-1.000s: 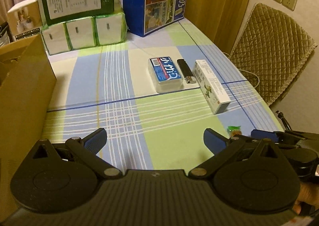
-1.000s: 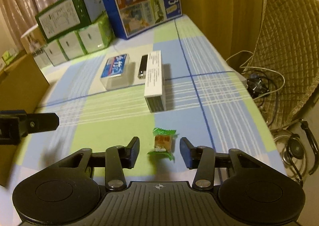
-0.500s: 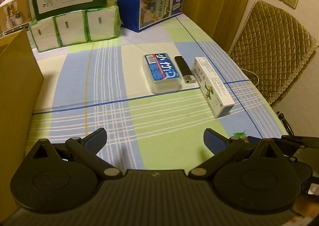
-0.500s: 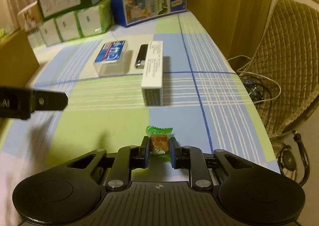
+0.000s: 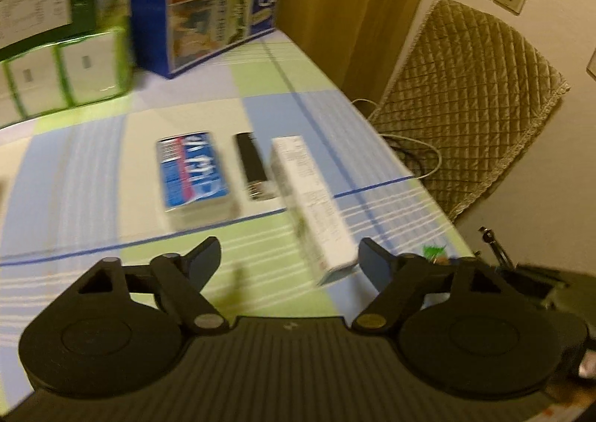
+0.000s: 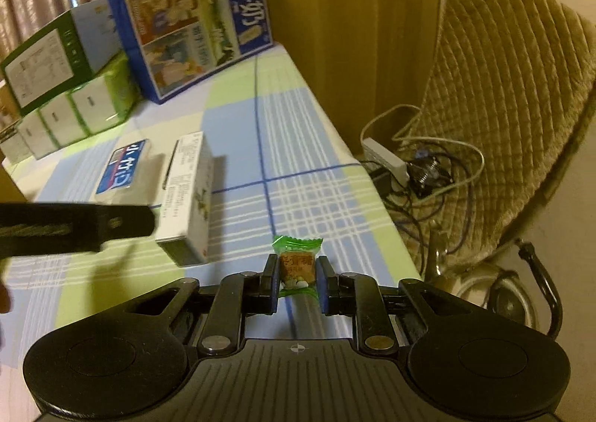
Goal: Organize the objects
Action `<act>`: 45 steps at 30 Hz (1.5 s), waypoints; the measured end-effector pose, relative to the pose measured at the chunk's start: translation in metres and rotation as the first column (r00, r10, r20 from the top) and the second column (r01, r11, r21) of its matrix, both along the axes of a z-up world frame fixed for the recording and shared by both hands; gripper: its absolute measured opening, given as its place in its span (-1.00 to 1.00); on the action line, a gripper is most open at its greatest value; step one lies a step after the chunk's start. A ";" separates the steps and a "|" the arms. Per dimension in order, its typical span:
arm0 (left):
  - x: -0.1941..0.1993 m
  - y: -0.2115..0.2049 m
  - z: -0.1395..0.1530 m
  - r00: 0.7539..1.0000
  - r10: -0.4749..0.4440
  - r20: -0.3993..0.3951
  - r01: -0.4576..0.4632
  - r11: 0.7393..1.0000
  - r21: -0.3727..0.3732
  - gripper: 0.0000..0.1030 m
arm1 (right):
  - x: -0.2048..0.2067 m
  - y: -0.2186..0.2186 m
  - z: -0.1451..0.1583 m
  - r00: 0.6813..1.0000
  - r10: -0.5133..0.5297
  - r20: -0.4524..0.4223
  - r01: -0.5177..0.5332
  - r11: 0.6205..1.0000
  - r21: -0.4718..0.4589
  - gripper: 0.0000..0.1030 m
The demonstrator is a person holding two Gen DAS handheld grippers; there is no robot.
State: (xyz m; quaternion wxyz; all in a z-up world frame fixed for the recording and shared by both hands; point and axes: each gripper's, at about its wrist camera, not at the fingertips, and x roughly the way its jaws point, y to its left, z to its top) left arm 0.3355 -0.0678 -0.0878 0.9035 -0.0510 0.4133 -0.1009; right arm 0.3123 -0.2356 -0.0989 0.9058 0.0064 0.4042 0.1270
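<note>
Blue, green and cream squares cover the cloth on the desk. At the far end stand a big blue milk carton box with pictures, a dark green box with a white label and a pack of tissue packs in green wrap under it. Beside the desk is a chair with a tan quilted cover, and a tangle of cables lies on the floor near it.

Near the middle of the desk three things lie side by side: a clear plastic box with a blue and red label, a black lighter with a silver end and a long white cardboard box with small print. The lighter is between the other two.

The right claw is squeezed narrow on a small candy in a green and orange wrapper. The candy sits between the two claw tips, near the desk edge; I cannot tell if it touches the cloth.

The left claw is spread wide and holds nothing. It hangs over the green square, close to the near end of the long white box. This view is blurry.
</note>
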 end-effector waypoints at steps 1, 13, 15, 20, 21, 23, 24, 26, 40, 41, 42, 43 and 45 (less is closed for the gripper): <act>0.004 -0.004 -0.003 1.000 0.000 -0.003 0.000 1.000 -0.008 0.29 | 0.000 -0.001 0.000 1.000 -0.003 -0.001 0.003 1.000 0.002 -0.67; -0.008 -0.014 -0.015 0.997 -0.074 -0.028 0.076 0.993 0.095 -0.59 | -0.002 0.007 -0.002 0.999 0.027 -0.021 -0.026 1.000 0.017 -0.68; -0.032 0.000 -0.012 0.997 -0.067 -0.029 0.070 0.989 0.128 -0.59 | -0.007 0.013 -0.001 0.998 0.051 -0.022 -0.051 0.998 0.023 -0.68; -0.091 0.038 -0.011 0.998 -0.027 -0.057 0.036 0.986 0.164 -0.58 | -0.019 0.032 0.003 0.992 0.121 -0.021 -0.120 0.992 0.044 -0.67; -0.098 0.043 -0.011 0.998 -0.023 -0.056 0.032 0.985 0.169 -0.58 | -0.021 0.036 0.004 0.992 0.128 -0.019 -0.127 0.991 0.048 -0.67; -0.101 0.049 -0.010 0.998 -0.036 -0.055 0.045 0.984 0.175 -0.52 | -0.023 0.043 0.006 0.990 0.138 -0.017 -0.137 0.989 0.053 -0.67; -0.098 0.051 -0.009 0.998 -0.036 -0.056 0.046 0.983 0.176 -0.48 | -0.025 0.046 0.006 0.990 0.142 -0.014 -0.141 0.989 0.052 -0.67; -0.089 0.052 -0.009 0.997 -0.047 -0.057 0.056 0.984 0.167 -0.48 | -0.026 0.050 0.006 0.989 0.147 -0.016 -0.146 0.988 0.045 -0.67; -0.052 0.045 -0.029 0.994 -0.069 -0.089 0.085 0.980 0.179 -0.58 | -0.023 0.054 0.001 0.988 0.154 -0.031 -0.153 0.987 0.041 -0.68; -0.053 0.045 -0.029 0.994 -0.065 -0.090 0.081 0.980 0.181 -0.58 | -0.023 0.055 0.001 0.987 0.158 -0.031 -0.156 0.987 0.042 -0.68; -0.054 0.046 -0.029 0.994 -0.059 -0.092 0.075 0.980 0.183 -0.58 | -0.023 0.055 0.001 0.986 0.162 -0.032 -0.161 0.986 0.046 -0.68; -0.056 0.047 -0.028 0.994 -0.051 -0.095 0.068 0.980 0.186 -0.58 | -0.024 0.056 0.001 0.985 0.167 -0.032 -0.165 0.985 0.049 -0.68; -0.062 0.049 -0.027 0.994 -0.037 -0.098 0.055 0.980 0.189 -0.59 | -0.027 0.057 0.002 0.984 0.173 -0.033 -0.171 0.984 0.051 -0.68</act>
